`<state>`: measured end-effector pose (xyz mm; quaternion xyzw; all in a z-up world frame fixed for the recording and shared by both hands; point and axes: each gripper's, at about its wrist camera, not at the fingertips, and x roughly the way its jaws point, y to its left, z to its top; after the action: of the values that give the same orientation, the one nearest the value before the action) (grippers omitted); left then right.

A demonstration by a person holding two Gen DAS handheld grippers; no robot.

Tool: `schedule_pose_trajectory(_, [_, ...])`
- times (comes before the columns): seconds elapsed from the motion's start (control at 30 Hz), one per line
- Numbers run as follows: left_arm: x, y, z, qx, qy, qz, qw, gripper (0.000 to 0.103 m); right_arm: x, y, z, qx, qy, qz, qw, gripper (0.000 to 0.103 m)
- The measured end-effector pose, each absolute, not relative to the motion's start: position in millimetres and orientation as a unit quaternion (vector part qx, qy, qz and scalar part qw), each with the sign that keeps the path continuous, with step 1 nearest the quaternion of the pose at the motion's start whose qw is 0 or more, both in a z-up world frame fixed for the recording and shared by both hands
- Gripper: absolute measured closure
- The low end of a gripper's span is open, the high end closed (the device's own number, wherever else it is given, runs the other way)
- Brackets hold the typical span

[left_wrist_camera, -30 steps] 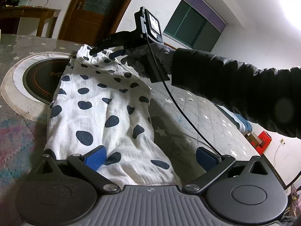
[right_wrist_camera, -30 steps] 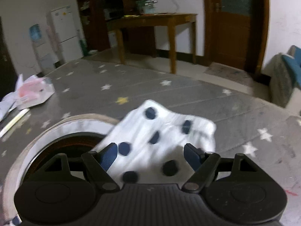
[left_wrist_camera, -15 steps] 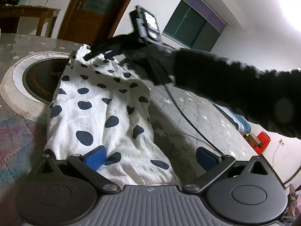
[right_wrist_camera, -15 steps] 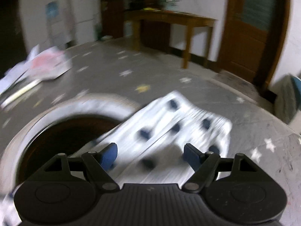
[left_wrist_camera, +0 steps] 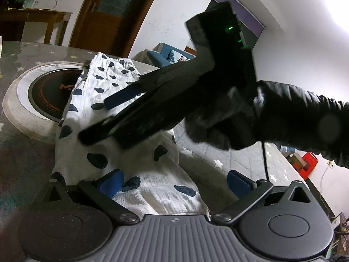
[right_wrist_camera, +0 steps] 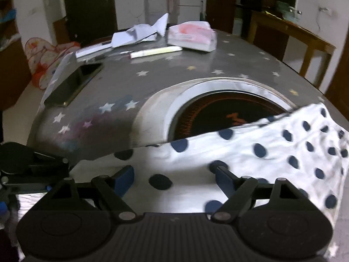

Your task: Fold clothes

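One spotted cloth (left_wrist_camera: 150,187), thin, limp, light, lies on the tabletop (right_wrist_camera: 174,76) between both tongs: left tongs (left_wrist_camera: 174,184) and right tongs (right_wrist_camera: 174,178) wide, gripping nothing, right just widened. Pinch an edge.

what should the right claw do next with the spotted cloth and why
Probably lower the right claw and close it on the spotted cloth. Its jaws stand wide, have just been opening, and hold nothing, with the cloth lying flat beneath them. The left claw also stands open over the near end, so nothing is gripped for a fold yet.
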<state>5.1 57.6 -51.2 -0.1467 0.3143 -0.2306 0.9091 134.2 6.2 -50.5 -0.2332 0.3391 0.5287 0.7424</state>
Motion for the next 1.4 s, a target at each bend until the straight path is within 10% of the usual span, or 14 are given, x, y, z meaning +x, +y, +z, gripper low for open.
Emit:
schedule_pose_trajectory(0.97, [12.8, 61.2, -49.7, -0.162, 0.332, -0.232, 0.900, 0.000, 373.3, -82.4, -69.2, -0.038, 0.357, 0.247, 0.900, 0.020])
schedule_pose_trajectory(1.4, [15.0, 58.4, -50.3, -0.160, 0.336, -0.226, 0.900, 0.000, 381.8, -75.0, -69.1, -0.020, 0.351, 0.274, 0.895, 0.081])
